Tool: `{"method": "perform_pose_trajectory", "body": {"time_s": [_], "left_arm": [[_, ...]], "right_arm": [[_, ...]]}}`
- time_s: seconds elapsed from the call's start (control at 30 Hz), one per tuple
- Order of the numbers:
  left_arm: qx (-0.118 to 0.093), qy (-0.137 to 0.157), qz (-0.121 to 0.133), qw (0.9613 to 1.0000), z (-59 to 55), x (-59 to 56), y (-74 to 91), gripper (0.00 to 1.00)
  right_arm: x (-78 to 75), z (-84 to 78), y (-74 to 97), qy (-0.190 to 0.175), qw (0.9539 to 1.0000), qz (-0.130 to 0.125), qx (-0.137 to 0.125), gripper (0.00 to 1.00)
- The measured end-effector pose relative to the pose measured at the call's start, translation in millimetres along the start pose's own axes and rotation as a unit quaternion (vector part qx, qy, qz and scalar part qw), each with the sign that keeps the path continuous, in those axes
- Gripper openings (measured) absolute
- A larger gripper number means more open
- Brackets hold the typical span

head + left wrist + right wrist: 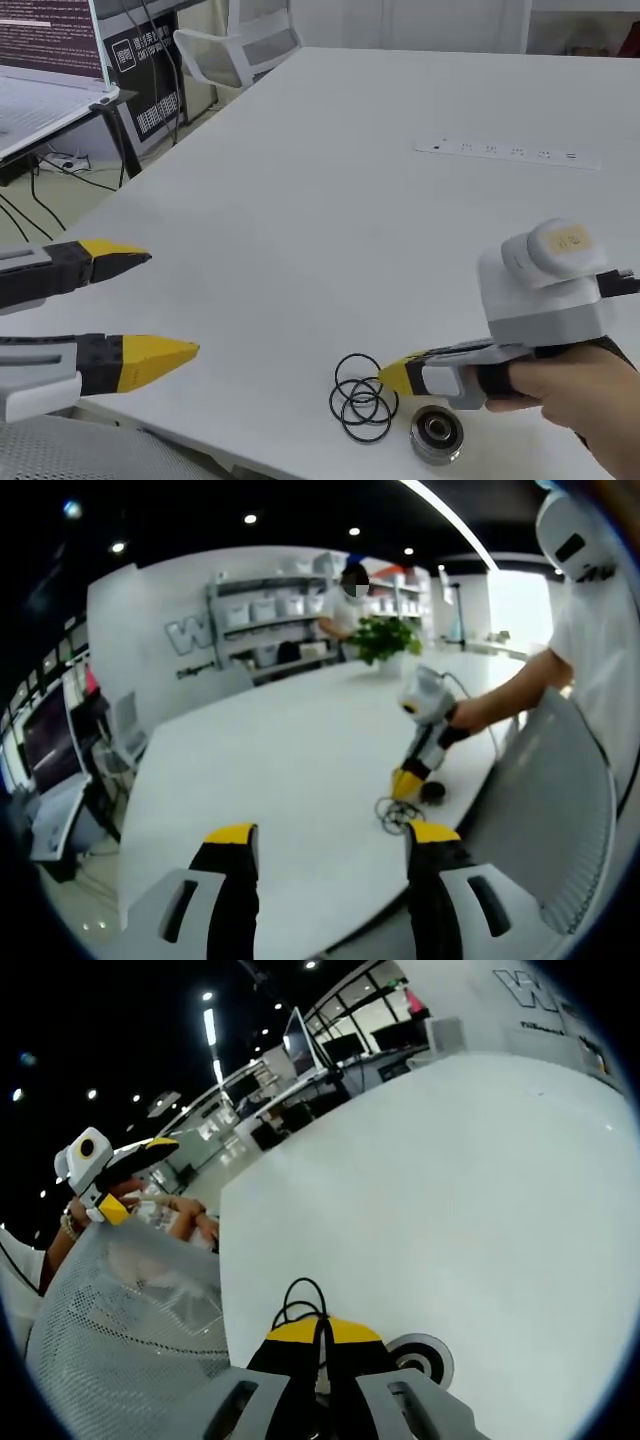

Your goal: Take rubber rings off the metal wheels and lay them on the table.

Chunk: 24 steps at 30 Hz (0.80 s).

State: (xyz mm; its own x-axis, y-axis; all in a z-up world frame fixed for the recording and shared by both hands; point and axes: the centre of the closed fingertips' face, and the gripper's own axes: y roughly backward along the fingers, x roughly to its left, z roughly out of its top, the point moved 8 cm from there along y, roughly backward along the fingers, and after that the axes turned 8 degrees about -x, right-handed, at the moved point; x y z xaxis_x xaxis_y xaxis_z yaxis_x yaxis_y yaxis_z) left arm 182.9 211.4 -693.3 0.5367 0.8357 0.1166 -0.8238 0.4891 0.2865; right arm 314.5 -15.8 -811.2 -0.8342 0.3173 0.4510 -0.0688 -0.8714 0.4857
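Several thin black rubber rings (360, 395) lie in a loose overlapping pile near the table's front edge. Just right of them a metal wheel (437, 432) rests on the white table (330, 200). My right gripper (392, 378) is at the pile, jaws shut, and in its own view a rubber ring (300, 1298) loops out from between the shut tips (320, 1332), with the wheel (420, 1357) beside them. My left gripper (172, 304) hovers open and holds nothing, off to the left of the rings; its own view (332, 835) looks across at the right gripper (405, 785) and rings (392, 815).
A white power strip (508, 152) lies far back on the right. A white chair (240, 45) stands at the far edge, and a desk with a screen (45, 60) lies beyond the left edge. A mesh chair back (120, 1320) is close to the near edge.
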Motion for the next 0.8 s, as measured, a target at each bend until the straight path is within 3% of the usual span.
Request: {"method": "perform_pose_trajectory", "body": {"time_s": [0.53, 0.8], "left_arm": [[0.001, 0.0, -0.003, 1.0, 1.0, -1.6, -1.4, 0.6], [-0.002, 0.001, -0.01, 0.9999, 1.6, -0.2, -2.7, 0.61]], "right_arm": [[0.1, 1.2, 6.1, 0.041, 0.999, -0.012, 0.008, 0.03], [3.6, 6.0, 18.0, 0.045, 0.9989, -0.011, -0.006, 0.08]]}}
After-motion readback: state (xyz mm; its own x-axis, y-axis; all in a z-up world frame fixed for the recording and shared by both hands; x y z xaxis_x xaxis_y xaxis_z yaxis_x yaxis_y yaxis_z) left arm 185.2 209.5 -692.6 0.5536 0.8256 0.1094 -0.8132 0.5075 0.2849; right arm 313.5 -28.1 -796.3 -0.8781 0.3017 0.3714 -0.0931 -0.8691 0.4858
